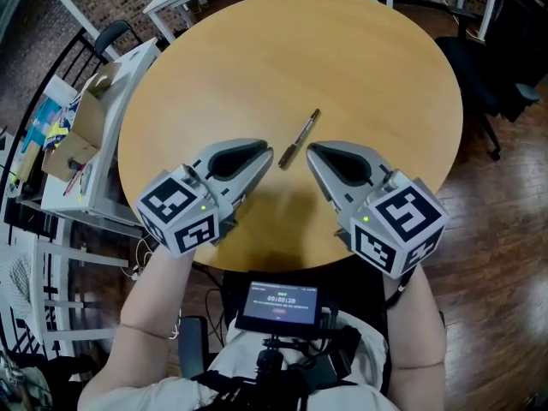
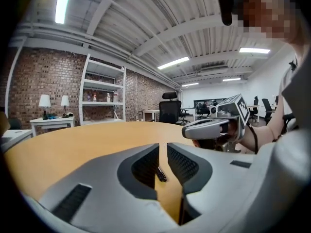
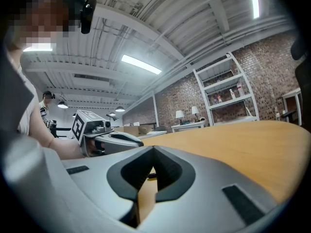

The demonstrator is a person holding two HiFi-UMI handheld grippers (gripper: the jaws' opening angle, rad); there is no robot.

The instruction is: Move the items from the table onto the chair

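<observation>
A dark slim pen (image 1: 300, 138) lies alone on the round wooden table (image 1: 368, 58), pointing diagonally away from me. My left gripper (image 1: 271, 150) rests low over the table just left of the pen's near end. Its jaws stand a narrow gap apart with nothing between them, and the pen (image 2: 160, 174) shows through that gap on the tabletop ahead. My right gripper (image 1: 311, 149) sits just right of the pen's near end, its tips touching and empty. The two grippers face each other, a hand's width apart. Neither touches the pen.
A white side table (image 1: 128, 75) with an open cardboard box (image 1: 86, 114) stands left of the round table. Black office chairs (image 1: 501, 67) stand at the right, and another chair (image 1: 116, 34) at the upper left. White desks line the far edge. A small screen (image 1: 280, 305) hangs at my chest.
</observation>
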